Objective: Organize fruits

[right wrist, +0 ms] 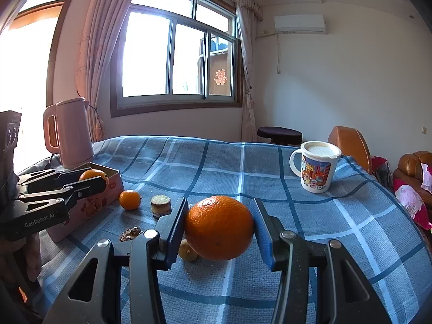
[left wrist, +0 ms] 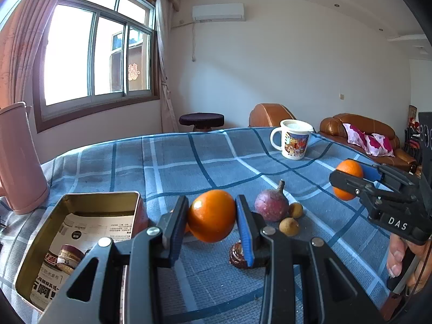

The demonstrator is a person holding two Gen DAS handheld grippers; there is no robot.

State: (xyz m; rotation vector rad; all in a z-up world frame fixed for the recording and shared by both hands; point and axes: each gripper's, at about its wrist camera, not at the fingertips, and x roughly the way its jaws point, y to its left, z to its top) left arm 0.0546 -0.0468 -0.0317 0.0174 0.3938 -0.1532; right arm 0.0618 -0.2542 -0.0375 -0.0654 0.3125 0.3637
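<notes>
Two black hand-held grippers with blue-lined fingers

The left gripper (left wrist: 212,222) has matte black angular arms with triangular cut-outs, round silver screws at the joints, and ribbed blue pads (left wrist: 245,232) on the fingers' inner faces; its side reads "GenRobot.AI" in white. The right gripper (right wrist: 220,229), built alike, shows white letters "DAS" at 3 o'clock in the left wrist view, above the bare-skinned hand (left wrist: 402,259) at 4 o'clock.

Pink kettle (right wrist: 70,132), lidded mug (right wrist: 317,168)
</notes>
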